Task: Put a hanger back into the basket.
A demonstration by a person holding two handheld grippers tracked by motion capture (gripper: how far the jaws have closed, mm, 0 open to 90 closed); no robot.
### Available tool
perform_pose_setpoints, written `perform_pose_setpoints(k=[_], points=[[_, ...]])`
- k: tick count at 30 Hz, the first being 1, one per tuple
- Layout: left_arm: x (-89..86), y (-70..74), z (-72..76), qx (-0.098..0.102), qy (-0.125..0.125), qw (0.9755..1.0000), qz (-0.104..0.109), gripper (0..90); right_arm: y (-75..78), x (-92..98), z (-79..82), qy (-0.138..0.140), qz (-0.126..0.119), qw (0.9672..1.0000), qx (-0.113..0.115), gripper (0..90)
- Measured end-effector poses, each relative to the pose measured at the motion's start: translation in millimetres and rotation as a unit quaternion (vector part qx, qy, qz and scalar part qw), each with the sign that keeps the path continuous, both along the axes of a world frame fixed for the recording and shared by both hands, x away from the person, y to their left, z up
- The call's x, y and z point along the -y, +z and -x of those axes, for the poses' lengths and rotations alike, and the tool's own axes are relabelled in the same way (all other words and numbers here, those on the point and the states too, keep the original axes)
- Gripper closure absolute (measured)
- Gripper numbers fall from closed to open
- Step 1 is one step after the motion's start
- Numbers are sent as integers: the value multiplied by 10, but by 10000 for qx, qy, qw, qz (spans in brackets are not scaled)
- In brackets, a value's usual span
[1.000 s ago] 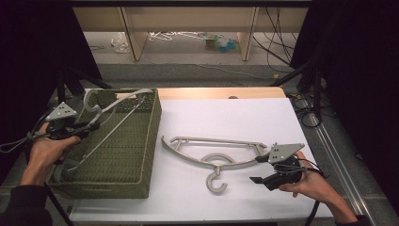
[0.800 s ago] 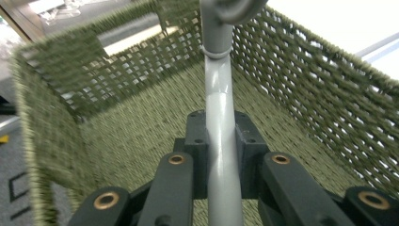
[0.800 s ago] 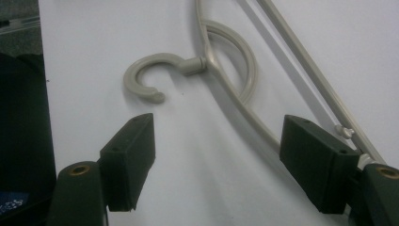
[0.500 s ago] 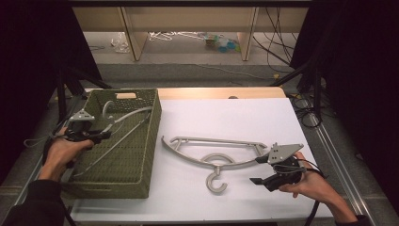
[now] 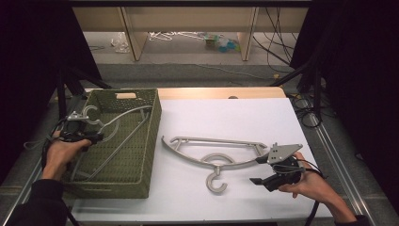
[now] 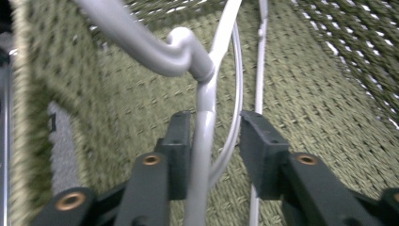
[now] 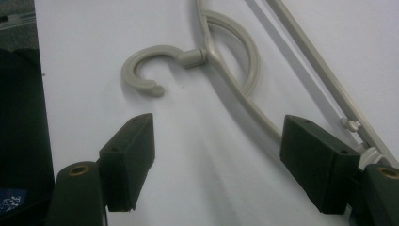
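A grey hanger (image 5: pixel 124 115) lies slanted inside the green woven basket (image 5: pixel 153 136) at the table's left, its hook (image 5: pixel 89 113) near the basket's left rim. My left gripper (image 5: pixel 94 137) is at that rim. In the left gripper view the hanger's neck (image 6: pixel 202 108) runs between the jaws of my left gripper (image 6: pixel 215 122); one jaw touches it and the other stands apart, so the gripper is open. A beige hanger (image 5: pixel 211 140) lies flat on the white table (image 5: pixel 226 113). My right gripper (image 5: pixel 258 170) is open beside its right end, above bare table, with the hanger's hook (image 7: pixel 141 70) ahead of my right gripper (image 7: pixel 219 127).
Black stand legs (image 5: pixel 310 80) rise at both back corners of the table. Metal rails (image 5: pixel 336 160) run along its sides. Wooden shelving (image 5: pixel 136 37) and loose items on the floor sit beyond the far edge.
My left gripper has moved right and toward the basket's middle, and the grey hanger has come down from above the rim to lie in the basket. The right gripper has stayed put.
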State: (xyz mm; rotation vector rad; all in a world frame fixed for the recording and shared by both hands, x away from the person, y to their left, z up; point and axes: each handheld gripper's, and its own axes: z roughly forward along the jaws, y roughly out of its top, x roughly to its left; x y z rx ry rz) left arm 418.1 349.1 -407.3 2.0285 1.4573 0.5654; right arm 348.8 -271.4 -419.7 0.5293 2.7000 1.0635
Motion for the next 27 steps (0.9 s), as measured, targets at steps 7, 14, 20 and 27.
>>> perform_pose_setpoints(k=[7,14,20,27], points=[[25,178,129,519,408,9975,234,416,-29,0,-13,-43,-10,10000,-29,268],[546,575,604,1547,-124,9853,710,299,-48,13,-56,-308,-182,9989,302,248],[1055,750,996,1898,-903,9745,782,256,-97,3,-92,-381,-85,9982,449,236],[1644,580,1220,1988,-1532,9591,1310,235,-92,-3,-94,-435,-108,9972,598,241]])
